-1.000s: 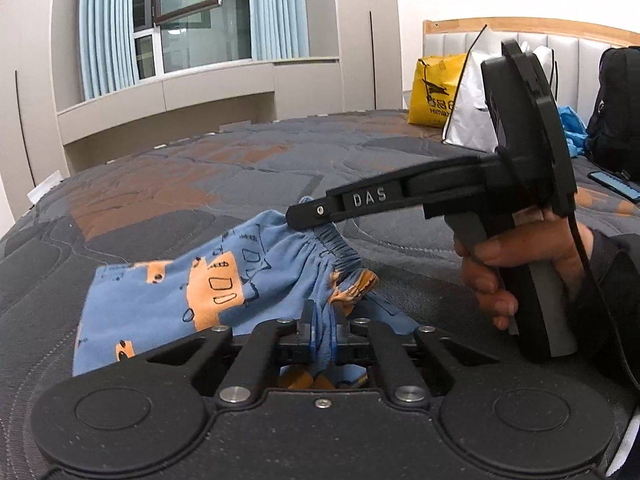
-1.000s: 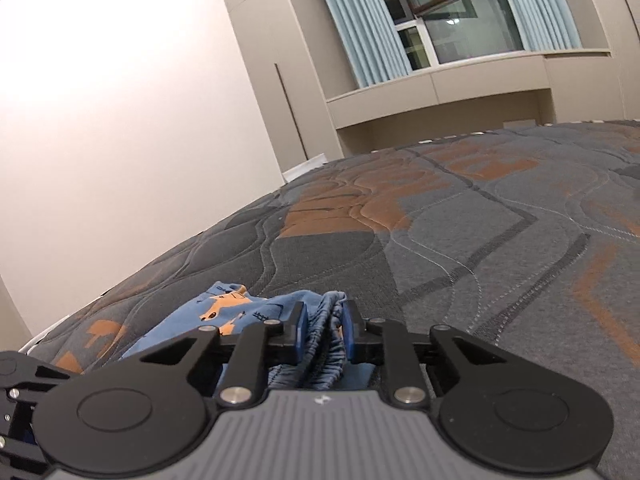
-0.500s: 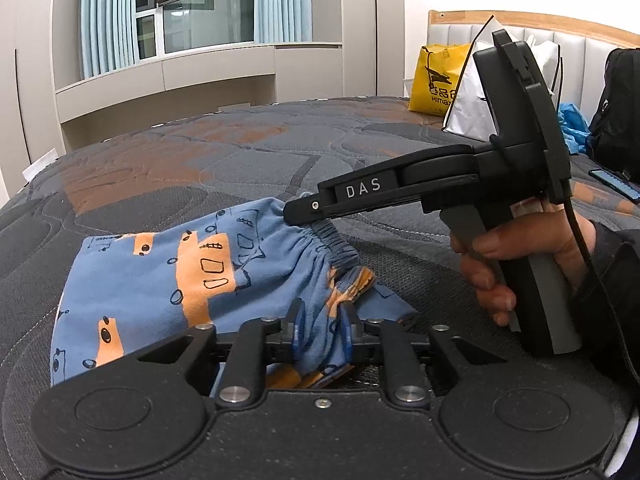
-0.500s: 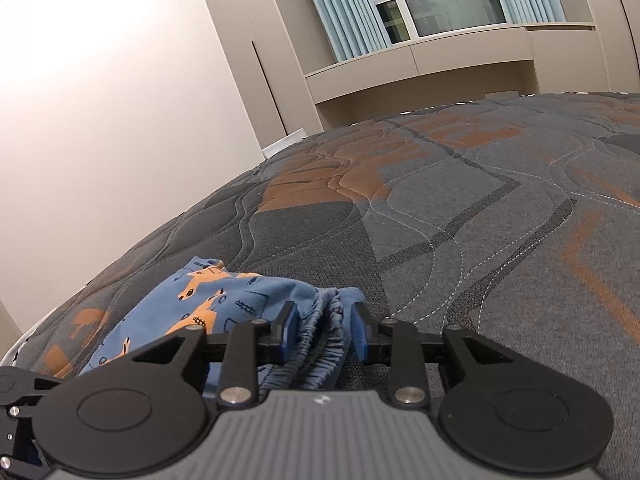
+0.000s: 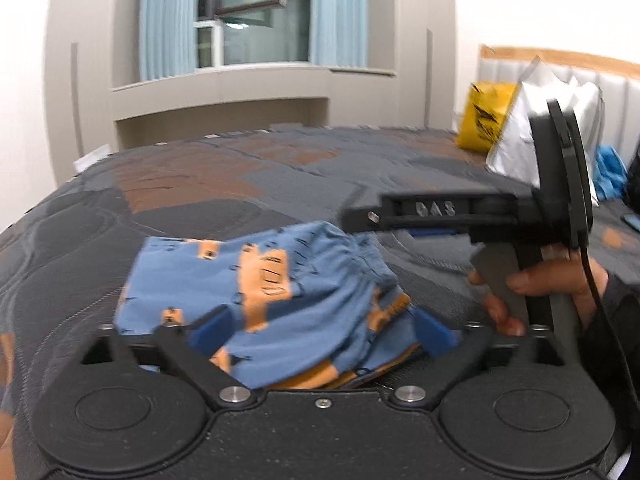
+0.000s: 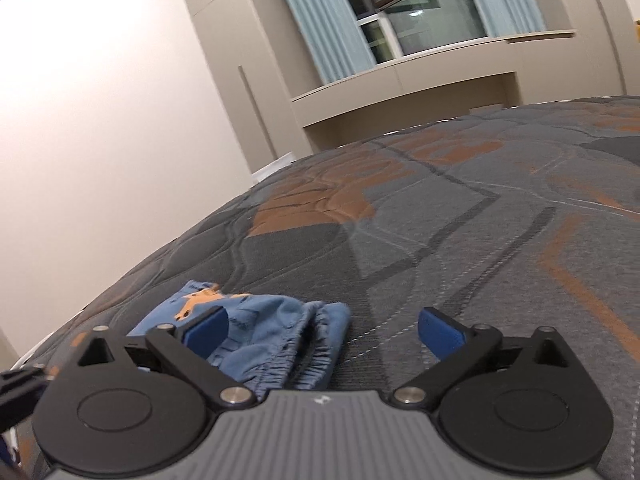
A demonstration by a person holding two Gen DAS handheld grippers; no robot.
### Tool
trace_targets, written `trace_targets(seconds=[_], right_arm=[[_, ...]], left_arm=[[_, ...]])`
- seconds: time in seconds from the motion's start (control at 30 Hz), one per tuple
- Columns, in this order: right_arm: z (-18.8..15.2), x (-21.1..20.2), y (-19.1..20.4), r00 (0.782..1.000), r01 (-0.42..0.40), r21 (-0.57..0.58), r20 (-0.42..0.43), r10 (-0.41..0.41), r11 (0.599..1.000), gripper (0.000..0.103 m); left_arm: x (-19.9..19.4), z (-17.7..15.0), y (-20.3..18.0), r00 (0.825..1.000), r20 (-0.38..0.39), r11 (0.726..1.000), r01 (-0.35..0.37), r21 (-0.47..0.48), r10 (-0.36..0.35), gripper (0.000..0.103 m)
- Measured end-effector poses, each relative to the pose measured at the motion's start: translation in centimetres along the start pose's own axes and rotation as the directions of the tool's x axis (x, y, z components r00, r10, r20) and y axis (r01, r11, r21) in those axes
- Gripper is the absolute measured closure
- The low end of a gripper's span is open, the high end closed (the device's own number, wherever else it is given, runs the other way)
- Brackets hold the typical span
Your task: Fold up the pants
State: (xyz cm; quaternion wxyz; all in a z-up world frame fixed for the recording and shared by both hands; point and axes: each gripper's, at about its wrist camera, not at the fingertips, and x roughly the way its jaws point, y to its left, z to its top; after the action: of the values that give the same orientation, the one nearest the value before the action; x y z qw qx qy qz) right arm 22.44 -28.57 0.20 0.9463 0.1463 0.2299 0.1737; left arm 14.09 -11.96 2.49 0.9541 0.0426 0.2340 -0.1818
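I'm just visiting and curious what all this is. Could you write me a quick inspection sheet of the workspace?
Surface: quilted grey-and-orange mattress.
Job's things: blue pants lying folded, waistband bunched.
Clutter: yellow bag, white bag, blue cloth near the headboard.
Grippers: left gripper open around the pants; right gripper open, pants by its left finger.
Cables: black cable on the right gripper's handle.
Surroundings: window, blue curtains, beige cabinets.

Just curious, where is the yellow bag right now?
In the left wrist view, the yellow bag sits far right on the bed, beside a white bag by the headboard.
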Motion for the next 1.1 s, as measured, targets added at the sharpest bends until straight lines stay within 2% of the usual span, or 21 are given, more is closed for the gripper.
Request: trace_targets(seconds=[0.13, 0.23, 0.4, 0.5, 0.67, 0.77, 0.8, 0.87, 1.0, 1.1], right_arm=[[0.0, -0.1, 0.0, 0.999, 0.047, 0.006, -0.007, -0.047, 0.999, 0.0], [-0.1, -0.3, 0.4, 0.996, 0.087, -0.016, -0.004, -0.087, 0.996, 0.0], [-0.3, -1.0, 1.2, 0.992, 0.123, -0.05, 0.02, -0.122, 0.991, 0.0], [-0.4, -1.4, 1.6, 0.99, 0.141, -0.065, 0.027, -0.14, 0.988, 0.0], [-0.6, -1.5, 2.0, 0.988, 0.152, -0.088, 0.021, -0.151, 0.984, 0.0], [-0.7, -1.5, 2.0, 0.989, 0.148, -0.095, 0.019, -0.147, 0.984, 0.0], [-0.7, -1.4, 2.0, 0.989, 0.148, -0.096, 0.015, -0.148, 0.984, 0.0], [-0.8, -1.3, 2.0, 0.989, 0.15, -0.097, 0.008, -0.15, 0.984, 0.0], [-0.9, -1.2, 1.9, 0.988, 0.152, -0.094, 0.002, -0.153, 0.984, 0.0], [-1.0, -1.3, 1.8, 0.99, 0.138, -0.089, 0.011, -0.138, 0.986, 0.0]], left_arm=[[-1.6, 0.2, 1.3, 0.999, 0.019, 0.996, -0.04, -0.081, 0.042, 0.001], [-2.4, 0.3, 2.3, 0.994, 0.028, 0.986, -0.1, -0.131, 0.105, 0.001], [-2.9, 0.6, 4.7, 0.968, 0.013, 0.947, -0.243, -0.21, 0.251, 0.001], [-2.5, 0.5, 6.3, 0.941, -0.041, 0.91, -0.337, -0.241, 0.337, 0.001], [-1.8, 0.6, 8.0, 0.858, -0.141, 0.826, -0.513, -0.233, 0.494, 0.001], [-1.6, 0.9, 8.6, 0.821, -0.189, 0.795, -0.569, -0.211, 0.538, 0.001], [-1.6, 1.1, 8.8, 0.814, -0.203, 0.79, -0.579, -0.203, 0.544, 0.001], [-1.3, 1.4, 8.9, 0.807, -0.233, 0.787, -0.585, -0.196, 0.542, 0.001], [-1.8, 1.9, 9.1, 0.824, -0.259, 0.8, -0.558, -0.22, 0.503, 0.001], [-1.9, 2.4, 8.7, 0.825, -0.261, 0.806, -0.554, -0.207, 0.501, 0.001]])
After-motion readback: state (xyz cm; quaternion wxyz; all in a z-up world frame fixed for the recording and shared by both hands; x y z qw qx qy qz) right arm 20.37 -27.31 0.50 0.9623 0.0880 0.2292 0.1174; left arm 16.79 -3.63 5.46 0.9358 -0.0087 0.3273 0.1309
